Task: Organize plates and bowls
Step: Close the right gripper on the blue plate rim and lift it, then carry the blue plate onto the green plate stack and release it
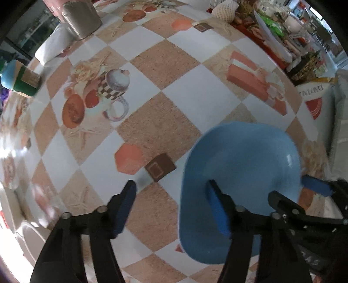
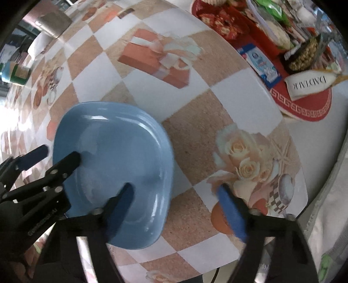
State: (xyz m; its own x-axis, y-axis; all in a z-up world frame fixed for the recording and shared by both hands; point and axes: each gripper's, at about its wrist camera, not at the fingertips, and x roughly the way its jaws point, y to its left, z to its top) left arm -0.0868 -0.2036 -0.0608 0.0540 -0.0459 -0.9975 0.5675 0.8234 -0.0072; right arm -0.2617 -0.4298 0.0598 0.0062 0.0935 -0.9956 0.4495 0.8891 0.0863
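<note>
A blue squarish plate [image 1: 243, 165] lies on the patterned tablecloth; it also shows in the right wrist view [image 2: 117, 152]. My left gripper [image 1: 171, 191] is open and empty, its right finger over the plate's near part and its left finger over the cloth. My right gripper [image 2: 176, 196] is open and empty, its left finger over the plate's near rim and its right finger over the cloth. Each gripper shows at the edge of the other's view. I cannot tell whether any finger touches the plate.
A grey container [image 1: 80, 17] stands at the far left of the table. A green and blue object [image 1: 19, 80] lies at the left edge. A red tray [image 2: 304, 102] with packets and food items sits at the far right. The table edge [image 2: 302, 174] runs along the right.
</note>
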